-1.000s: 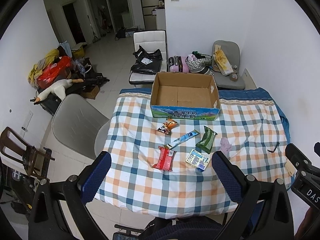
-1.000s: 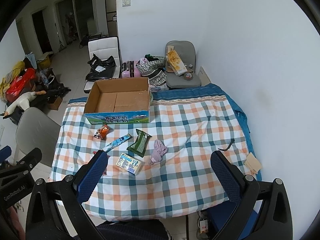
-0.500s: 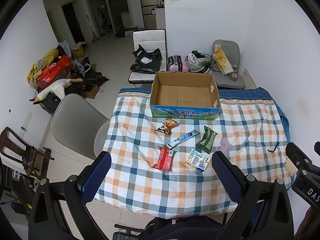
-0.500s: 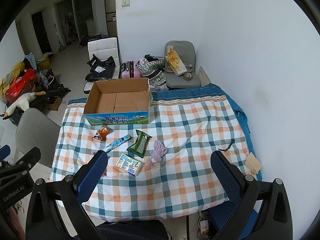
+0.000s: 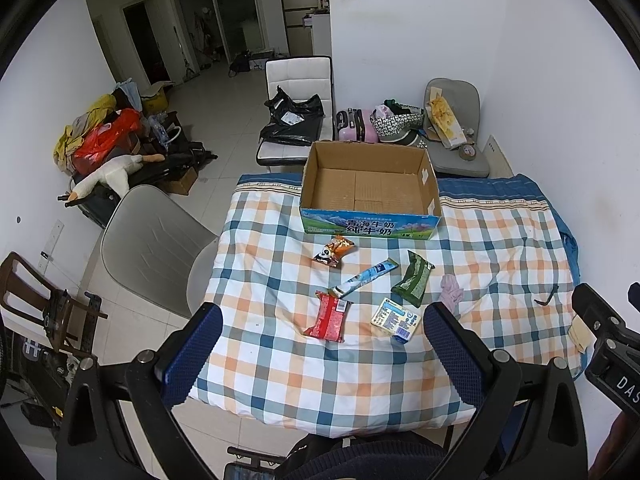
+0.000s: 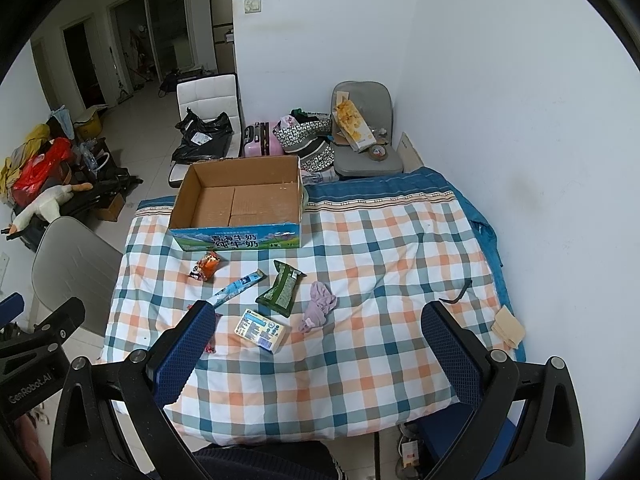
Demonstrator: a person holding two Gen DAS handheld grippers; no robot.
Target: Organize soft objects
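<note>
An empty cardboard box (image 5: 370, 192) (image 6: 240, 204) stands at the far side of the checked cloth. In front of it lie an orange snack bag (image 5: 334, 251) (image 6: 206, 266), a long blue wrapper (image 5: 362, 279) (image 6: 240, 286), a green packet (image 5: 412, 284) (image 6: 282, 288), a red packet (image 5: 329, 317), a white-blue tissue pack (image 5: 396, 318) (image 6: 262, 330) and a small pink cloth (image 5: 451, 294) (image 6: 319, 306). My left gripper (image 5: 320, 356) and right gripper (image 6: 316, 352) hang high above the near edge, both open and holding nothing.
The table (image 5: 320, 384) is covered by a plaid quilt. A grey chair (image 5: 152, 240) stands at its left. A dark strap (image 6: 456, 292) and beige paper (image 6: 508, 326) lie near the right edge. Chairs, bags and clutter fill the floor behind; a white wall is on the right.
</note>
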